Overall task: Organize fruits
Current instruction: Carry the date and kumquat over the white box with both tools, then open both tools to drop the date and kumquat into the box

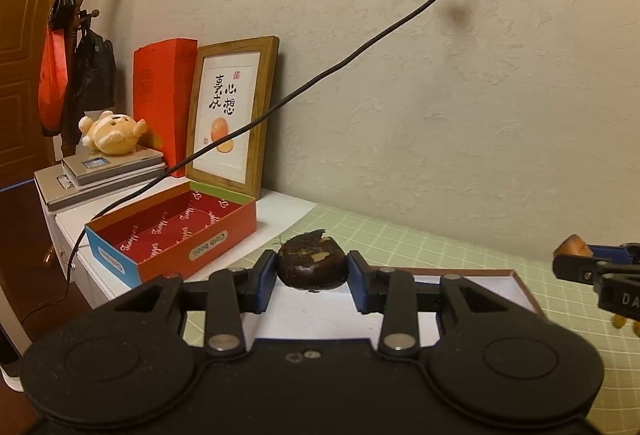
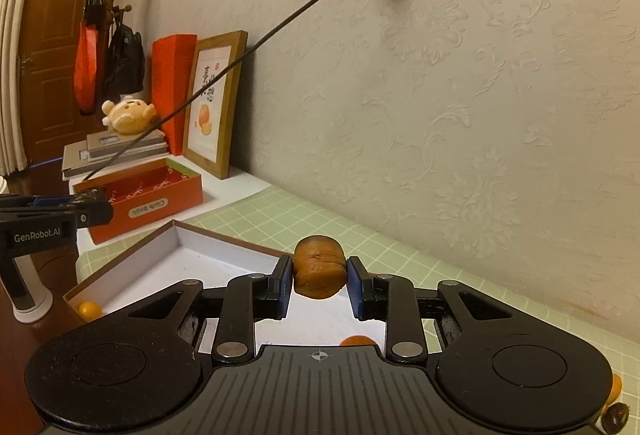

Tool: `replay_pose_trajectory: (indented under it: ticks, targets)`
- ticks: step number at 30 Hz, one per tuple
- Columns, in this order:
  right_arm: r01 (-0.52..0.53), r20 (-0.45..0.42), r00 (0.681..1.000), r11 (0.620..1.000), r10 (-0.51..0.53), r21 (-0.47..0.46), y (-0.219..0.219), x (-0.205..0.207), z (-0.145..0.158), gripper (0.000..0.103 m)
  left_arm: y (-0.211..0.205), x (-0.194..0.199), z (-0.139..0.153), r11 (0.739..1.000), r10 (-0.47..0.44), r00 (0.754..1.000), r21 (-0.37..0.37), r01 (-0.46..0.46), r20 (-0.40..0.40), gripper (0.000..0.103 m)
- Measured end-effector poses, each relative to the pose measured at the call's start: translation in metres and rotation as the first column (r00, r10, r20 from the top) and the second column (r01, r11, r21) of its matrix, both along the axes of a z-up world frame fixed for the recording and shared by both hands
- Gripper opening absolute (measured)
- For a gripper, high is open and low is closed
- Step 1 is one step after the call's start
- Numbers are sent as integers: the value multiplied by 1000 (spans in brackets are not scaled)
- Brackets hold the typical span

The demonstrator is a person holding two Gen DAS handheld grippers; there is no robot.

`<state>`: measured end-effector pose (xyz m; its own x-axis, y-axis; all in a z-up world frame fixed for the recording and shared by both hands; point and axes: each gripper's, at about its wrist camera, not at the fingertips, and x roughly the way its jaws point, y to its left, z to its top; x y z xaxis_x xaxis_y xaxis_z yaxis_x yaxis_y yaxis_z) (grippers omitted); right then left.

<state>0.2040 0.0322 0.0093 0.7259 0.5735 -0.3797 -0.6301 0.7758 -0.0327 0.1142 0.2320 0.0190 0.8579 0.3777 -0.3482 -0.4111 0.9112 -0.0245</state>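
My left gripper point(image 1: 312, 271) is shut on a dark brown, flattish water chestnut point(image 1: 311, 263) and holds it above the white-lined shallow box point(image 1: 472, 281). My right gripper point(image 2: 319, 279) is shut on an orange-brown dried persimmon point(image 2: 319, 267), held above the same box point(image 2: 180, 235). A small orange fruit point(image 2: 89, 309) lies in the box's near left corner, and another point(image 2: 357, 340) shows just under my right gripper. The right gripper also shows at the right edge of the left wrist view point(image 1: 576, 255); the left gripper shows at the left of the right wrist view point(image 2: 90, 209).
An open red box point(image 1: 180, 231) stands left of the green grid mat point(image 1: 440, 243). Behind it a framed picture point(image 1: 232, 115), a red carton, stacked scales and a plush toy point(image 1: 112, 135). A black cable point(image 1: 360, 55) hangs from the wall socket. More fruit point(image 2: 614, 419) lies at the right.
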Motion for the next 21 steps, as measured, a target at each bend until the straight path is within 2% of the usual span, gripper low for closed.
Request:
replay_pose_trajectory:
  ticks: [14, 21]
  targets:
    - [12, -63, 998, 1000, -12, 8, 17, 53, -15, 29, 22, 46, -21, 1000, 22, 996, 5, -21, -81, 28]
    - [13, -107, 994, 999, -16, -30, 30, 76, -29, 29, 28, 67, -29, 1000, 24, 994, 0, -24, -111, 28]
